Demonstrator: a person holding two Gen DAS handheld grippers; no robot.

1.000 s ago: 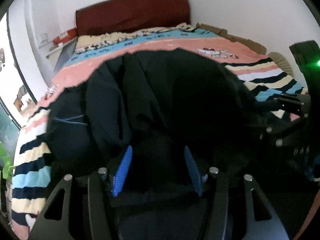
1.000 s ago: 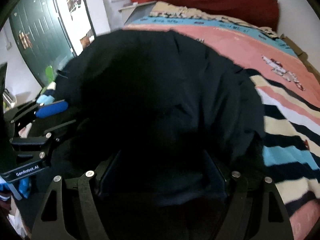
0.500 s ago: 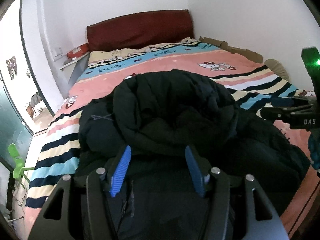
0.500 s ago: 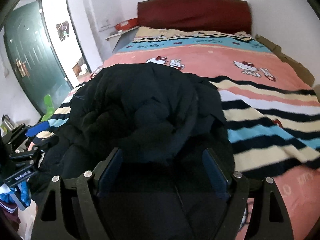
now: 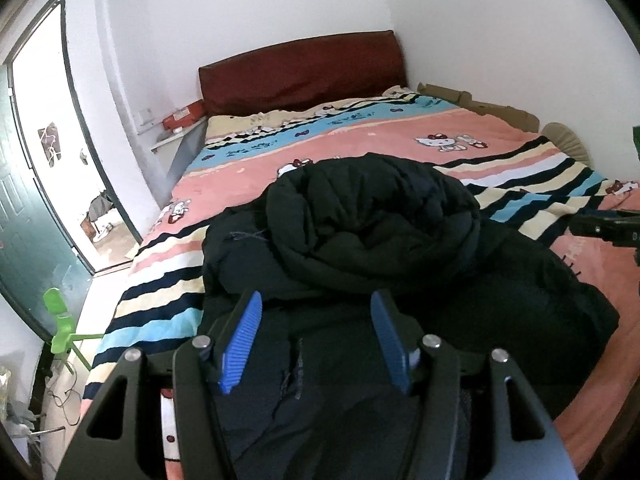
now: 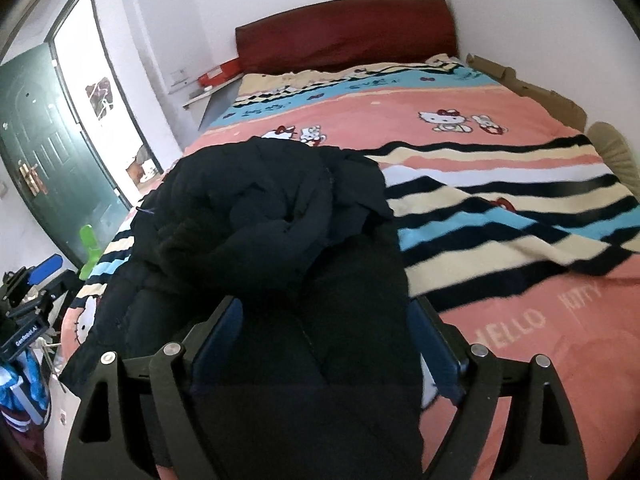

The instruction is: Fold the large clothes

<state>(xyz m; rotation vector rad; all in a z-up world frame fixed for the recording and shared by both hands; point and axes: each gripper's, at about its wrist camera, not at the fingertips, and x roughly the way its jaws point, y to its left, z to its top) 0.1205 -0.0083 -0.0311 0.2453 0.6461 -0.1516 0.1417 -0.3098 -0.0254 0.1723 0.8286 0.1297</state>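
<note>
Left wrist view: sits behind left tool (image 5: 316, 340), looks forward and down along bed (image 5: 360, 140) toward headboard (image 5: 300, 72), close over black coat (image 5: 372, 216). Right wrist view: same heading behind right tool (image 6: 326, 344), nearer bed's right side. Both share coat, bedspread, headboard, green door (image 6: 44, 152).

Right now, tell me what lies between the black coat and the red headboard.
Only bedspread: pink with cat cartoons, then blue and cream bands, between black coat and red headboard. Both wrist views show it.
</note>
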